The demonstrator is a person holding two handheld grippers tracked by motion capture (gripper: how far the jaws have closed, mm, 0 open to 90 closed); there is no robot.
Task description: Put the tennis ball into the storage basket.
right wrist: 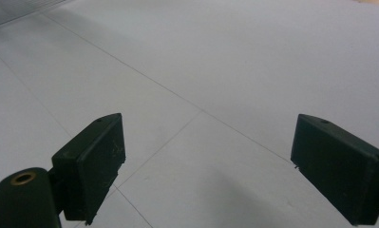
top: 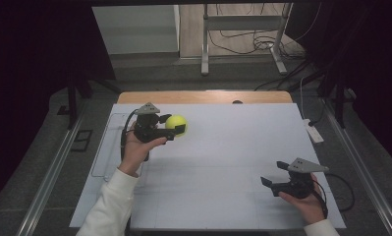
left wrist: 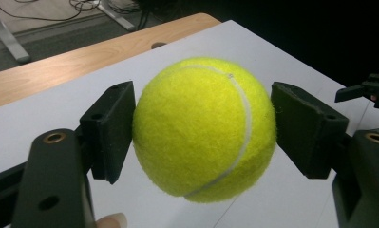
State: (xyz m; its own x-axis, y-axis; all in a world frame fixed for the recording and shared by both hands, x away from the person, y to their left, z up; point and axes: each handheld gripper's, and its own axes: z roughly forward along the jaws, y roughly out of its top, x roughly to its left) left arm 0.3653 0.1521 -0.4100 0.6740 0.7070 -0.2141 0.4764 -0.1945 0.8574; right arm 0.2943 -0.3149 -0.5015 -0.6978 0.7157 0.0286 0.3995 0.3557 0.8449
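while the left gripper [top: 175, 129] clamps the yellow tennis ball [left wrist: 203, 129] between its jaws, the ball hangs just above the white worktop [top: 223, 162] near its far left corner. the right gripper [top: 276, 174], by the near right corner, has its jaws spread wide with nothing between them.

You have one tennis ball [left wrist: 203, 129] on view — just one — along with two claws, left claw [top: 180, 129] and right claw [top: 274, 173], over one bench [top: 223, 147].
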